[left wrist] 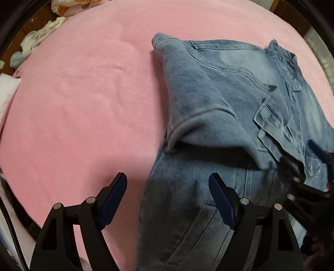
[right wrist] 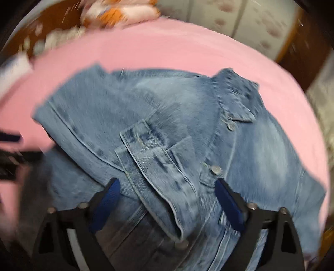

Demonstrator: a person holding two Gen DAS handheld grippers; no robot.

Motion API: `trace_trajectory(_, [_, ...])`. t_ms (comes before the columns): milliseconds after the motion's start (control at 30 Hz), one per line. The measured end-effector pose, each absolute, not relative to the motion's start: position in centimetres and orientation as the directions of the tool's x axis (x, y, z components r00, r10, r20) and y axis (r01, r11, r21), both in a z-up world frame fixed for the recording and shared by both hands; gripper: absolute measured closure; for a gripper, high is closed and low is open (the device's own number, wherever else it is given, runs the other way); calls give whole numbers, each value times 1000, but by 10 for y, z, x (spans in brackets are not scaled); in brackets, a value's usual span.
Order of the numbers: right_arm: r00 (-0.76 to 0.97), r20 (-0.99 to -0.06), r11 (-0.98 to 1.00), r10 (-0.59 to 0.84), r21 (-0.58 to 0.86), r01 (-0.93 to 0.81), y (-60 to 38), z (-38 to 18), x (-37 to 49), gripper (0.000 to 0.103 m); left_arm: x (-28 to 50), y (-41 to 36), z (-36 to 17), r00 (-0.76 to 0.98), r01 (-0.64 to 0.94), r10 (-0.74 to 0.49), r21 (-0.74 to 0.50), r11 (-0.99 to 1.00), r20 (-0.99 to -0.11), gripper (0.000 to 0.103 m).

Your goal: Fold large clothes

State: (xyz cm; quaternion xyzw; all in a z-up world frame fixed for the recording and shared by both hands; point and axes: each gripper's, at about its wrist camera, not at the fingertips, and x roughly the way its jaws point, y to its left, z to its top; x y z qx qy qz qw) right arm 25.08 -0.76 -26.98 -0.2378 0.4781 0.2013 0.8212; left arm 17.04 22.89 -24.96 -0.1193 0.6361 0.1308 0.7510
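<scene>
A light-blue denim jacket (left wrist: 219,93) (right wrist: 167,125) lies partly folded on a pink blanket (left wrist: 83,104) (right wrist: 146,52), collar to the far right and a sleeve folded across its front. My left gripper (left wrist: 167,177) hangs open over the jacket's left edge, one finger above the blanket and the other above denim, with nothing pinched. My right gripper (right wrist: 167,183) stands open low over the button placket, a folded denim flap lying between its blue pads (right wrist: 227,200). Each gripper shows blurred at the edge of the other's view: right gripper (left wrist: 317,166), left gripper (right wrist: 10,150).
White crumpled clothes (left wrist: 35,39) and a flowered orange-and-white fabric (left wrist: 68,6) (right wrist: 117,12) lie past the blanket's far left edge. A pale patterned cupboard (right wrist: 240,18) and brown wood (right wrist: 300,48) stand behind. The blanket's left half is bare pink.
</scene>
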Motion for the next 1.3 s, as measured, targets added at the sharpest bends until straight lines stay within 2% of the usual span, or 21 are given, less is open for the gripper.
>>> trace_trajectory(33, [465, -883, 783, 64, -245, -572, -1, -278, 252, 39, 172, 232, -253, 166, -347, 28, -31, 937, -986, 24])
trace_trajectory(67, [460, -888, 748, 20, -292, -596, 7, -288, 254, 41, 173, 235, -256, 173, -347, 14, -47, 937, -985, 24])
trace_trajectory(100, [454, -891, 723, 10, -307, -619, 12, -294, 255, 44, 173, 237, -259, 180, -348, 1, -62, 935, -984, 24])
trace_trajectory(167, [460, -888, 691, 18, -322, -647, 14, -298, 255, 59, 174, 241, -263, 188, -352, -13, -80, 933, -982, 24])
trace_trajectory(200, [466, -885, 683, 18, -330, -652, 15, -296, 256, 76, 175, 243, -266, 195, -354, -21, -90, 931, -981, 24])
trace_trajectory(233, [477, -879, 678, 4, -349, -647, 16, -295, 257, 89, 175, 244, -268, 200, -357, -24, -96, 929, -979, 24])
trace_trajectory(300, [486, -874, 673, -5, -362, -644, 15, -290, 259, 93, 174, 249, -272, 205, -374, -25, -102, 922, -979, 30])
trace_trajectory(400, [514, -858, 726, 8, -349, -593, 5, -271, 269, 94, 174, 254, -276, 219, -406, -14, -104, 908, -976, 40])
trace_trajectory(467, [546, -838, 795, 11, -324, -512, -13, -254, 281, 94, 176, 258, -277, 218, -421, -13, -106, 901, -976, 50])
trace_trajectory(500, [556, -831, 830, 13, -302, -470, -25, -245, 288, 95, 177, 260, -279, 211, -428, -14, -105, 898, -977, 58])
trace_trajectory(600, [570, -820, 924, 59, -171, -341, -68, -220, 307, 95, 178, 266, -281, 212, -446, -15, -110, 888, -977, 67])
trace_trajectory(733, [600, -798, 985, 52, -57, -161, -127, -201, 319, 96, 179, 267, -287, 216, -447, -35, -131, 885, -976, 71])
trace_trajectory(833, [574, -815, 996, 84, 58, -64, -170, -207, 325, 96, 180, 258, -293, 205, -436, -18, -108, 893, -979, 76])
trace_trajectory(900, [569, -820, 997, 63, 78, 1, -191, -215, 323, 103, 181, 255, -294, 195, -430, 13, -74, 900, -981, 77])
trace_trajectory(1000, [549, -836, 984, -25, 76, 160, -231, -232, 323, 103, 183, 256, -297, 187, -455, 9, -78, 887, -982, 77])
trace_trajectory(1100, [510, -859, 956, -45, 112, 273, -264, -243, 319, 103, 183, 259, -295, 186, -431, 22, -61, 900, -982, 77])
trace_trajectory(1200, [516, -856, 941, 28, 197, 274, -275, -246, 310, 103, 183, 255, -294, 181, -407, 43, -35, 913, -983, 77])
trace_trajectory(1300, [531, -828, 933, 184, 317, 170, -263, -243, 302, 101, 183, 255, -294, 167, -405, 54, -19, 914, -984, 77])
